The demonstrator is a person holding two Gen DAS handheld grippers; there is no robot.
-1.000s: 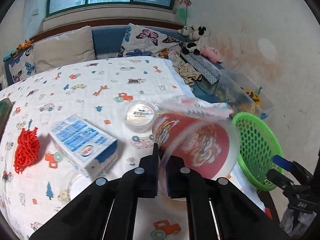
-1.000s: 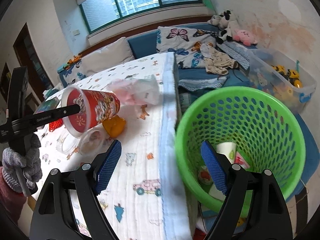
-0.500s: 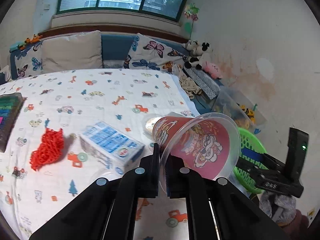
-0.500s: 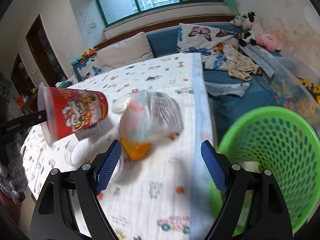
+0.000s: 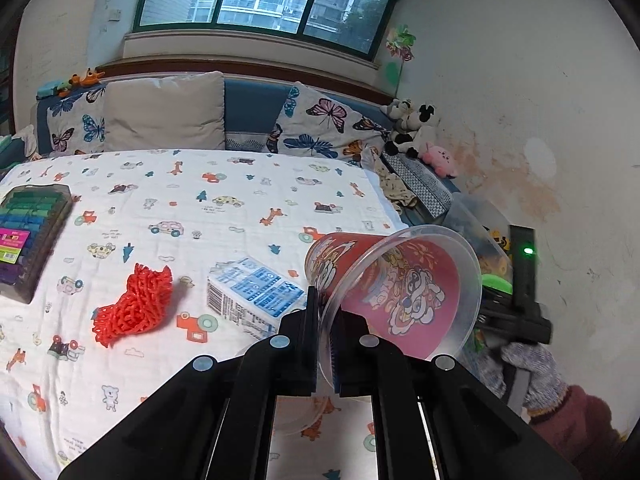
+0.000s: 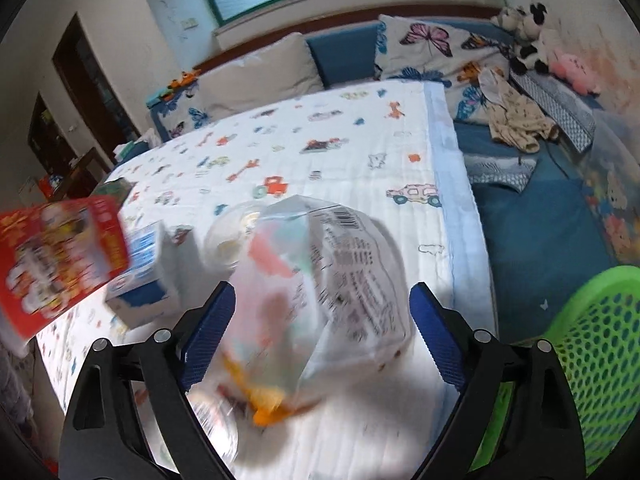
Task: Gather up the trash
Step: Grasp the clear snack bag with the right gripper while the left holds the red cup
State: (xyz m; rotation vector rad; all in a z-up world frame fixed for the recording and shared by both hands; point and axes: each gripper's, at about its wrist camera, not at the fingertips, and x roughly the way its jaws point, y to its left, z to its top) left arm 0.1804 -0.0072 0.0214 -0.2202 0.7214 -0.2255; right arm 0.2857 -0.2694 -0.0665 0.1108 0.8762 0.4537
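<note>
Left gripper (image 5: 324, 344) pinches the clear rim of a red printed plastic cup (image 5: 394, 292), tipped on its side at lower centre of the left wrist view. Right gripper (image 6: 320, 336) has its blue-padded jaws opening around a crinkled, blurred clear plastic bag (image 6: 320, 280), pads not pressing it. On the vehicle-print quilt (image 5: 224, 200) lie a blue-and-white carton (image 5: 256, 296) and a red mesh net (image 5: 136, 304). At lower right of the right wrist view stands a perforated green basket (image 6: 592, 344).

Bed (image 5: 240, 184), carton (image 5: 256, 296), red net (image 5: 136, 304)
</note>
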